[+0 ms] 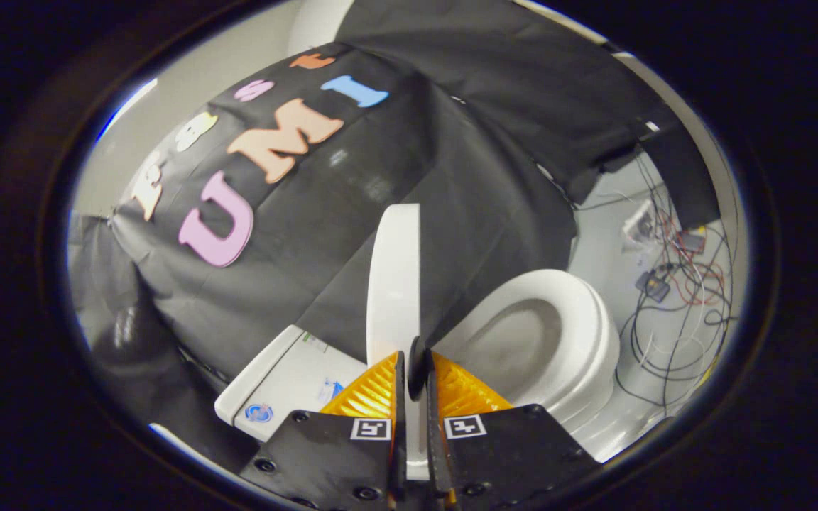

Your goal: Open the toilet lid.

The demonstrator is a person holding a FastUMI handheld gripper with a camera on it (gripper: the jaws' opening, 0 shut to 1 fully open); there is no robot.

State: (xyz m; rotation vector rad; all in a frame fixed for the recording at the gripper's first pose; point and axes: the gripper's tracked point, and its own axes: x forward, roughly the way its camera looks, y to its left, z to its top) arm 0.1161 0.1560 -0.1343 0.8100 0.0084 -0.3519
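The white toilet lid [393, 284] stands raised, seen edge-on, rising straight ahead from between my fingers. My gripper [415, 369] is shut on the lid's lower edge, one finger pressed on each face. To the right of the lid the white toilet seat and bowl [579, 333] lie uncovered, the bowl's grey inside showing. To the left of the lid sits the white tank [288, 383] with a sticker on its top.
Black cloth hangs behind the toilet as the booth's wall. On the pale floor beyond the bowl lie tangled cables [672, 312] and small electronic boxes [654, 284].
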